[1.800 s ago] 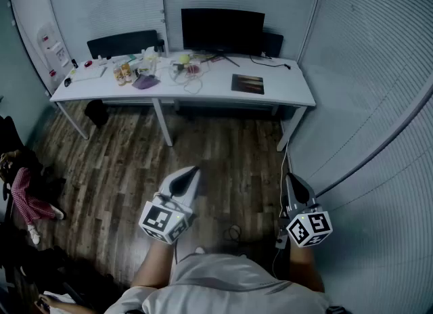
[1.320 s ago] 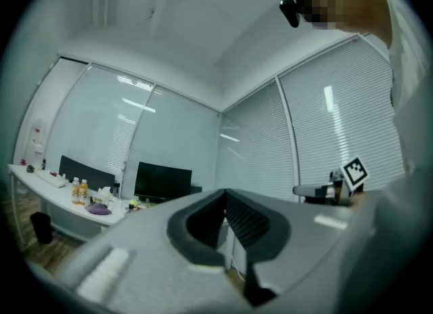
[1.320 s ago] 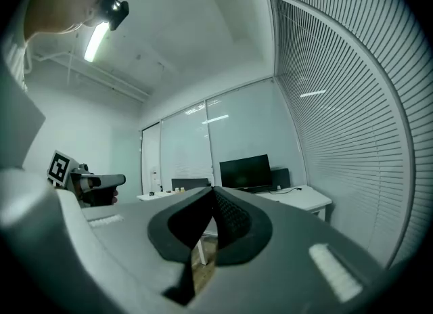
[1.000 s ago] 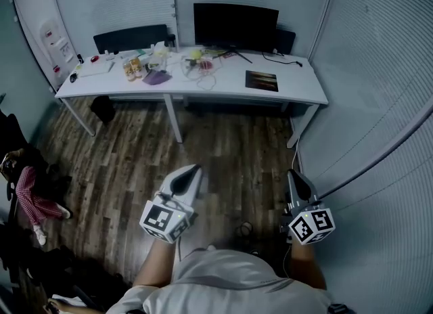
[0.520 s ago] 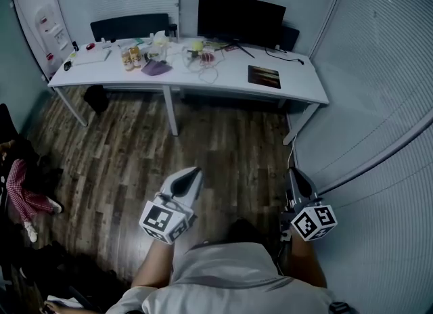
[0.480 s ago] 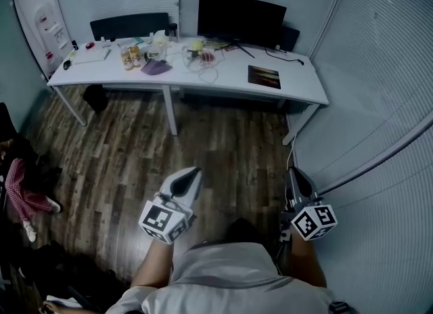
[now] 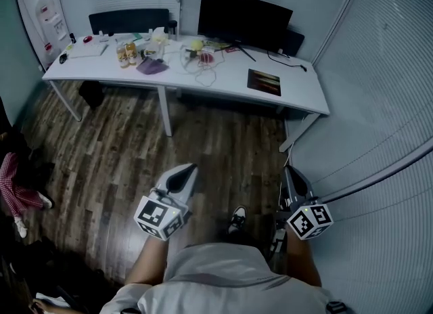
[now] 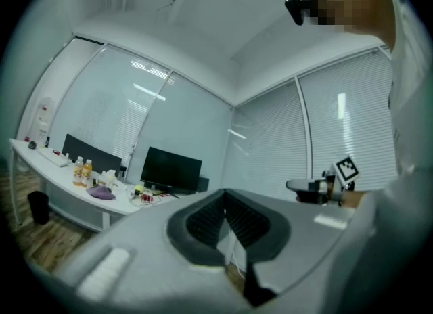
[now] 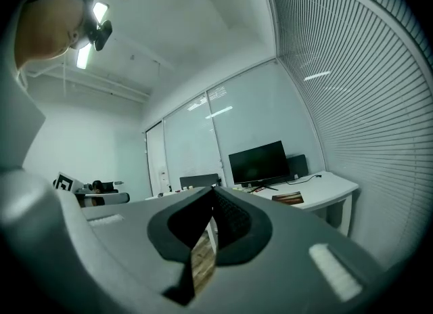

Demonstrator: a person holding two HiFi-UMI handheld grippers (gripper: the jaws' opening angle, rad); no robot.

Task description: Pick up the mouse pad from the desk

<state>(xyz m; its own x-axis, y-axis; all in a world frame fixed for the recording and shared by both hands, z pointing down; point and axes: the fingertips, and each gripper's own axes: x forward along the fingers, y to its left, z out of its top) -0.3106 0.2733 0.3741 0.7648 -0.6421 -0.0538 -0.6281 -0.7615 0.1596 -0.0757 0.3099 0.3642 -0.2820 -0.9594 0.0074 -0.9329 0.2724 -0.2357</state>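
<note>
Desk (image 7: pixel 298 93) far wall: mouse pad (image 7: pixel 264 82) | left claw (image 7: pixel 184 174), right claw (image 7: pixel 291 178): closed, empty, well short of pad

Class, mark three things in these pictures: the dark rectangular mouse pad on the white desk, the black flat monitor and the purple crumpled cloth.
Dark rectangular mouse pad (image 7: pixel 264 82), head view, centre of its top face.
Black flat monitor (image 7: pixel 245 18), head view, middle of the screen.
Purple crumpled cloth (image 7: pixel 152 66), head view, its middle.

An office — white desk (image 7: pixel 298 96), monitor (image 7: pixel 245 17), window blinds (image 7: pixel 379 82).
</note>
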